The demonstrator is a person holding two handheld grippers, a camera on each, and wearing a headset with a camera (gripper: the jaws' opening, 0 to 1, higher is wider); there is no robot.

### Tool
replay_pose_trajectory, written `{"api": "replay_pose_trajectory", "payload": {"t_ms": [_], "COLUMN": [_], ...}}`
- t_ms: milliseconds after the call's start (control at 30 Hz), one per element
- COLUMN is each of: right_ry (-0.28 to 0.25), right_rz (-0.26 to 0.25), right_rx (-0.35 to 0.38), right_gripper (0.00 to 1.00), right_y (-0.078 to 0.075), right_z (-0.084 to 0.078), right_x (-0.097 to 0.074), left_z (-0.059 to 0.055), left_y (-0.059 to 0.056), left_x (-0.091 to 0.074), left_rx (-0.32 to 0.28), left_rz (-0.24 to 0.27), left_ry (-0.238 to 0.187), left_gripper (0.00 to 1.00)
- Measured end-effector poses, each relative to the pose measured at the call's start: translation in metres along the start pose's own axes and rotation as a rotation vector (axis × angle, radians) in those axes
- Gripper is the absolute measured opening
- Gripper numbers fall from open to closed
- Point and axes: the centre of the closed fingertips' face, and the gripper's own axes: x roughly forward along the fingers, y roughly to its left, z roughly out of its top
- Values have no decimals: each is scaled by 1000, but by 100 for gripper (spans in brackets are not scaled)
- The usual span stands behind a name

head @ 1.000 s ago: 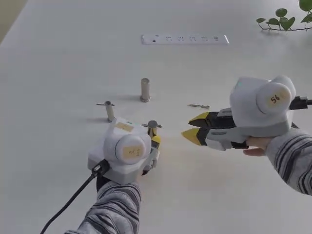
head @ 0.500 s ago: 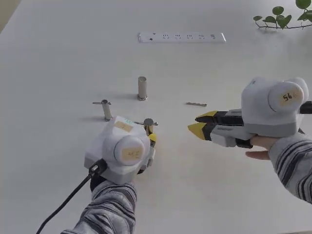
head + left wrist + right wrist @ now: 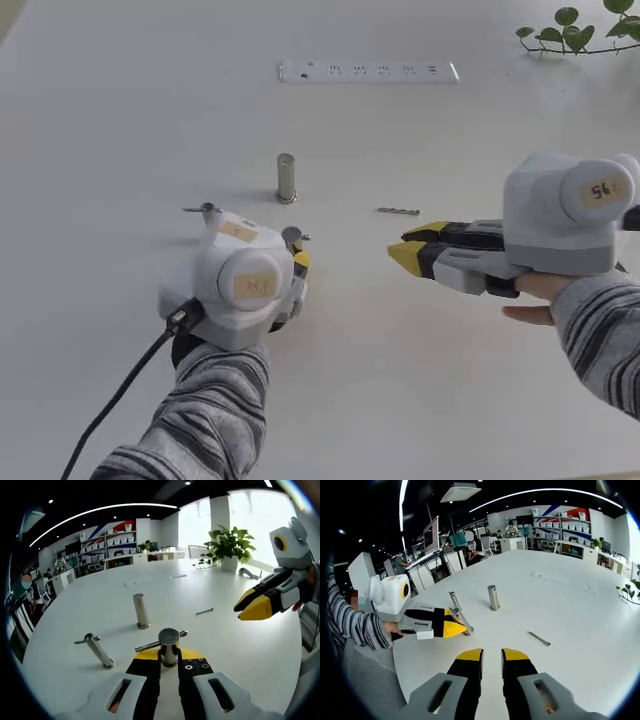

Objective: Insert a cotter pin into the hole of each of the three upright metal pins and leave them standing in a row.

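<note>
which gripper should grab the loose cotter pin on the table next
Right. The right gripper is empty, with the loose cotter pin lying close by its jaws; the left gripper is shut on a metal pin.

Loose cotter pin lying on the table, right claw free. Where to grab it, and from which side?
Take the cotter pin mid-shaft, from above, with the right claw straddling its thin width. It lies flat on the table, so a level approach would likely just push it along. Which end is the loop is too small to tell.

Bright even light, fisheye-warped edges
</note>
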Motion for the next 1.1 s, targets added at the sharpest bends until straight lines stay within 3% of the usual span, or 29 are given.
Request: {"api": "replay_pose_trajectory", "payload": {"t_ms": [667, 1100], "right_ry": [-8, -17], "right_rz": [2, -4], "right_rx": [32, 57], "right_gripper": [9, 9], "right_y": [-3, -6], "right_z": [1, -1], "right_x": [5, 5], "left_z": [10, 11], "left_y": [22, 21], "left_x": [21, 22], "left_rx": [-13, -28], "left_rz": [58, 91], "left_ry": [49, 40], "left_gripper": [8, 9]}}
